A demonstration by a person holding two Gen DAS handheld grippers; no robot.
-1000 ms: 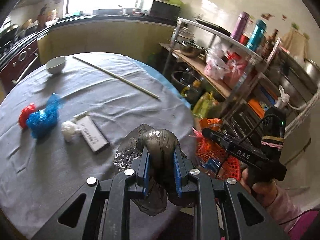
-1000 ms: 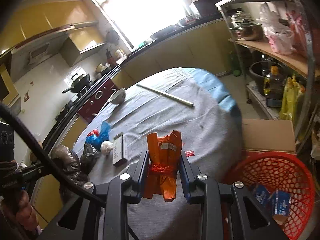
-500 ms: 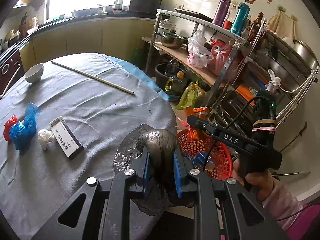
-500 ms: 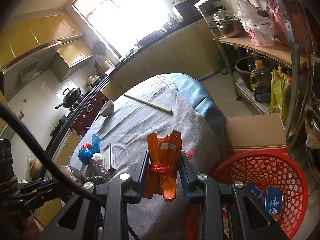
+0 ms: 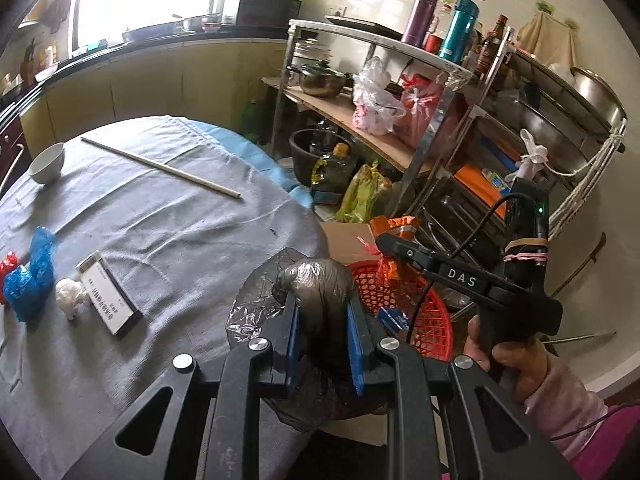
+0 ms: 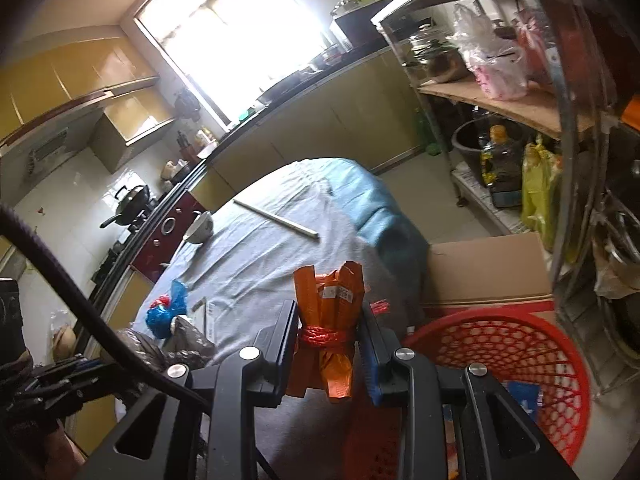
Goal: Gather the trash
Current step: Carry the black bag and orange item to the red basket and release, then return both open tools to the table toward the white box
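My left gripper (image 5: 320, 320) is shut on a crumpled grey-black plastic bag (image 5: 316, 280), held at the table's right edge. My right gripper (image 6: 330, 328) is shut on an orange wrapper bundle (image 6: 330, 300) tied with red string, held by the rim of the red mesh basket (image 6: 532, 356). In the left wrist view the basket (image 5: 424, 312) sits on the floor beyond the bag, with the right gripper (image 5: 384, 242) and the orange bundle (image 5: 394, 226) above it. Blue packets lie inside the basket.
On the grey tablecloth (image 5: 160, 224) lie a blue bag (image 5: 30, 280), a red scrap (image 5: 8, 262), a white wad (image 5: 72, 296), a flat box (image 5: 108, 300), a long stick (image 5: 160, 166) and a white bowl (image 5: 47, 162). A cardboard box (image 6: 484, 268) and a metal shelf rack (image 5: 420, 128) stand by the basket.
Both grippers have moved right, off the table toward the red basket, each still holding its trash. The right gripper now hangs over the basket's rim.
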